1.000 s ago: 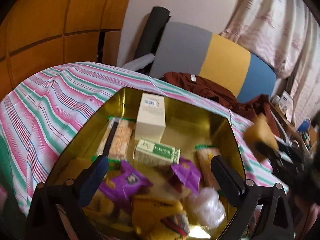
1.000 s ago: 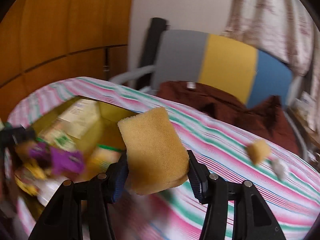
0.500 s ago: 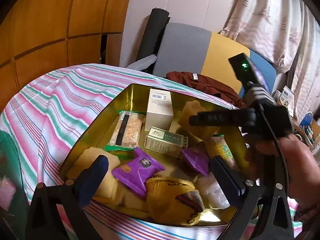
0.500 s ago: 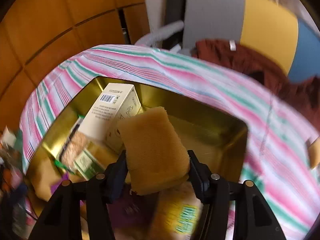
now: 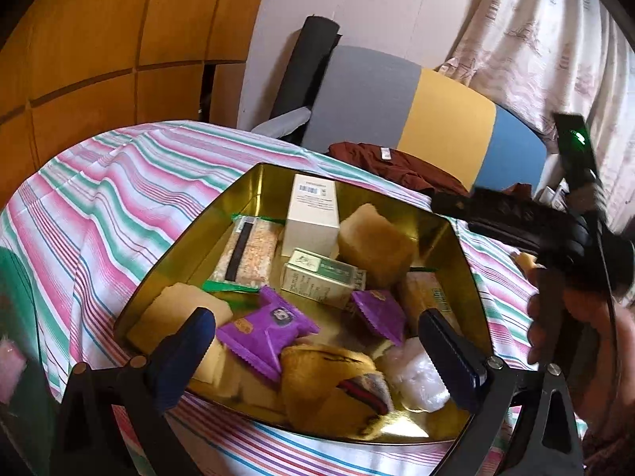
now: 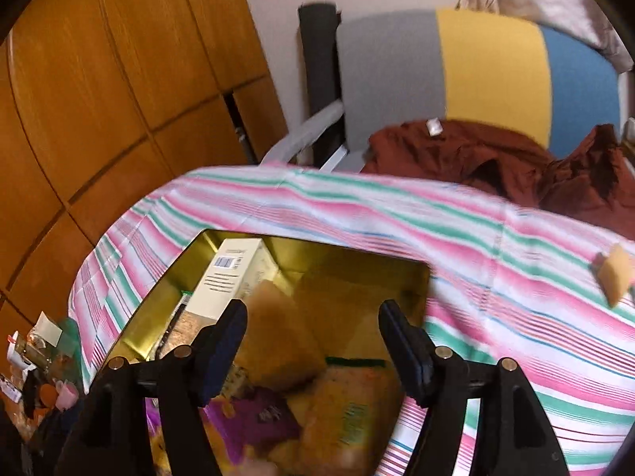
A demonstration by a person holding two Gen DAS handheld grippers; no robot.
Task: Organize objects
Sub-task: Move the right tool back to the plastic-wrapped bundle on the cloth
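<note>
A white carton (image 5: 313,214) bearing a barcode, its print too small to read, stands in the gold tin (image 5: 460,254) on the striped bench (image 5: 99,206). The sponge (image 5: 375,244), clamped half a second ago, now lies inside beside it. The right gripper (image 6: 311,343) fingers gape empty above; the left gripper (image 5: 317,351) is wide open, holding nothing.

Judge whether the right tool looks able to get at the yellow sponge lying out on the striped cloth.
Probably yes: the right tool is open and empty, and the yellow sponge lies alone on the striped cloth, nothing between them.
</note>
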